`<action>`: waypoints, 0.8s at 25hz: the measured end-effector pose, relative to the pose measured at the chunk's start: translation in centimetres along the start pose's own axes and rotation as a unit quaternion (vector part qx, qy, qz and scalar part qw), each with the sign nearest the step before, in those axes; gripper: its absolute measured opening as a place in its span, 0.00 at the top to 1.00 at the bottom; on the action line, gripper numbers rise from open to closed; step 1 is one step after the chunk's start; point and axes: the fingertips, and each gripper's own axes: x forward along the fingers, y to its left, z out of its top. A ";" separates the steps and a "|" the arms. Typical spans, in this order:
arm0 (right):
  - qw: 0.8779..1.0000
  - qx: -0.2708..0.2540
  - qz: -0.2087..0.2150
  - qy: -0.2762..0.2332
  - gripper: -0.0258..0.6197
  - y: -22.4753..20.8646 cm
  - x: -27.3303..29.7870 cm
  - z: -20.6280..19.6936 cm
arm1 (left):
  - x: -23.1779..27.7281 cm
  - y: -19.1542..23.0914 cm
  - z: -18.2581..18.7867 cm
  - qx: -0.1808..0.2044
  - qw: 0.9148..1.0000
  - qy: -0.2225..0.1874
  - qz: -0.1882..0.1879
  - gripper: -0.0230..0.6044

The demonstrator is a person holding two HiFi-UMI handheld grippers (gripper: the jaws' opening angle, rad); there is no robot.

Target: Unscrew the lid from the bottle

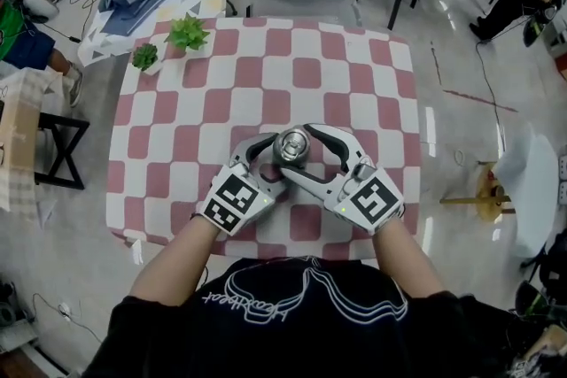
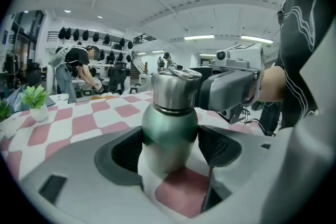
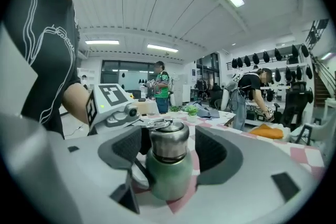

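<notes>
Green bottle (image 1: 291,148) with a steel lid (image 3: 169,139) standing upright on the pink-and-white checked desk (image 1: 177,128), near its front edge, between two claws that meet around it. Left claw (image 2: 172,148) is clenched on the bottle's green body, its pads seeming to press both sides, though the wide lens makes contact hard to judge. Right claw (image 3: 169,150) is released: its jaws stand apart around the lid, a gap showing on each side. Two small potted plants (image 1: 188,34) sit well apart, at the desk's far left corner.
</notes>
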 end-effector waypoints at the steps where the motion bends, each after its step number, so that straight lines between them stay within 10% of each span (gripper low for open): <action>1: 1.000 0.001 -0.007 -0.001 0.45 -0.1 0.0 -0.1 | 0.1 0.0 0.0 -0.006 1.000 0.000 0.012 0.43; 20: 0.999 -0.020 -0.046 -0.007 0.55 -0.2 0.8 -0.6 | 0.1 -0.1 -0.1 -0.035 0.997 -0.005 0.073 0.43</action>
